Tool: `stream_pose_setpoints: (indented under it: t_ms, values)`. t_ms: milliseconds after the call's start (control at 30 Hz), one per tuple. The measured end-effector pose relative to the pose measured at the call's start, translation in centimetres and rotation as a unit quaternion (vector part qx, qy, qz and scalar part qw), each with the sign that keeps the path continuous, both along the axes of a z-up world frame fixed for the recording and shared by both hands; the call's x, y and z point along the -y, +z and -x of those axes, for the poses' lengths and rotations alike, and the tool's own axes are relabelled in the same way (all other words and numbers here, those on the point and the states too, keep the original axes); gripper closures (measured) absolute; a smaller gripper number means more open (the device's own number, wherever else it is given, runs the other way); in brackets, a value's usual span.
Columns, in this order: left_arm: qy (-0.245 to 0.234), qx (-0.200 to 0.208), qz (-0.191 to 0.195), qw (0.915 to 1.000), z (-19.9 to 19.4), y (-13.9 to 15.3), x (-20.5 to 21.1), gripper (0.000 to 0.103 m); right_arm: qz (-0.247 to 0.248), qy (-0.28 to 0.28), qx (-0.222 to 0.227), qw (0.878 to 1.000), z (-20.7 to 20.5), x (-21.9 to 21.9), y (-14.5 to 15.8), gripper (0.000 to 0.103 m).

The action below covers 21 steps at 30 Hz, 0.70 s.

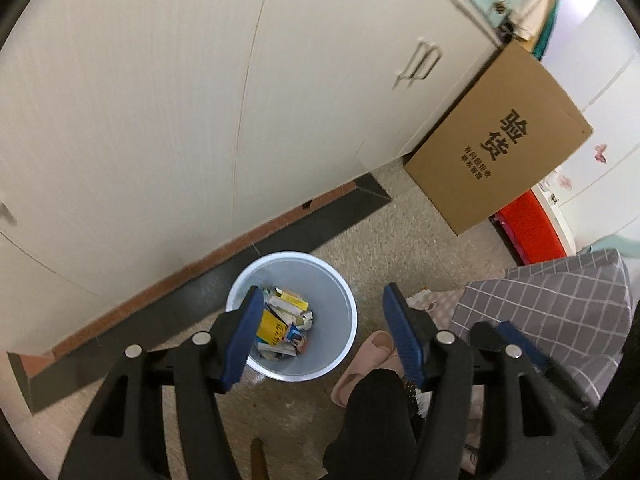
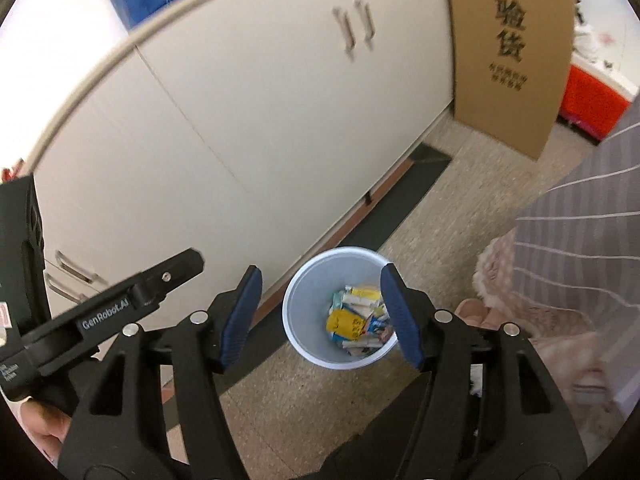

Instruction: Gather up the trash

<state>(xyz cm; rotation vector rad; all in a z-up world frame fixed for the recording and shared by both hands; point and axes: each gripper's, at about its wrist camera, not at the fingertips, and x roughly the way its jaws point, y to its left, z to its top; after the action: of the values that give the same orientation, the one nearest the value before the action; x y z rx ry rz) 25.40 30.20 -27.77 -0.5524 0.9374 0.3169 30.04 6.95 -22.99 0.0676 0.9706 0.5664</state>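
Both grippers empty above the waste bin

The pale blue waste bin [image 1: 292,316] stands on the speckled floor beside the cream cabinet [image 1: 160,120], holding crumpled packaging [image 1: 284,328] (one yellow piece on top). The left gripper [image 1: 322,336] and right gripper [image 2: 320,316] hover above the bin, jaws spread apart, nothing between them. A cardboard box [image 1: 496,148] stands beyond the bin.
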Motion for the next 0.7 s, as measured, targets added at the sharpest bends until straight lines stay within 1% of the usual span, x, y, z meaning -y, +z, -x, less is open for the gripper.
stream_pose_setpoints:
  t_ms: [167,267,433,567,633,667,700]
  values:
    - [-0.017,0.027,-0.040,0.9987,2.0,4.3,2.2,0.036,-0.010,-0.015,0.040,0.999,1.9,3.3,4.3,0.037]
    - [-0.033,0.049,-0.064,0.9962,3.3,7.2,4.1,0.030,-0.016,-0.024,0.058,0.998,3.4,5.4,6.6,0.036]
    - [-0.057,0.078,-0.095,0.9908,5.7,11.0,7.0,0.027,-0.024,-0.043,0.094,0.994,6.1,8.9,10.1,0.032]
    - [-0.082,0.111,-0.120,0.9831,7.9,14.4,9.9,0.026,-0.035,-0.068,0.123,0.989,9.0,12.5,13.0,0.029]
    - [-0.092,0.128,-0.128,0.9791,8.6,15.8,11.3,0.023,-0.041,-0.084,0.140,0.986,10.5,14.3,14.4,0.025]
    - [-0.099,0.142,-0.136,0.9755,9.4,16.8,12.3,0.020,-0.042,-0.091,0.145,0.984,11.0,15.1,14.8,0.024]
    - [-0.104,0.152,-0.144,0.9723,10.0,17.6,13.1,0.020,-0.043,-0.099,0.152,0.982,11.8,15.9,15.4,0.023]
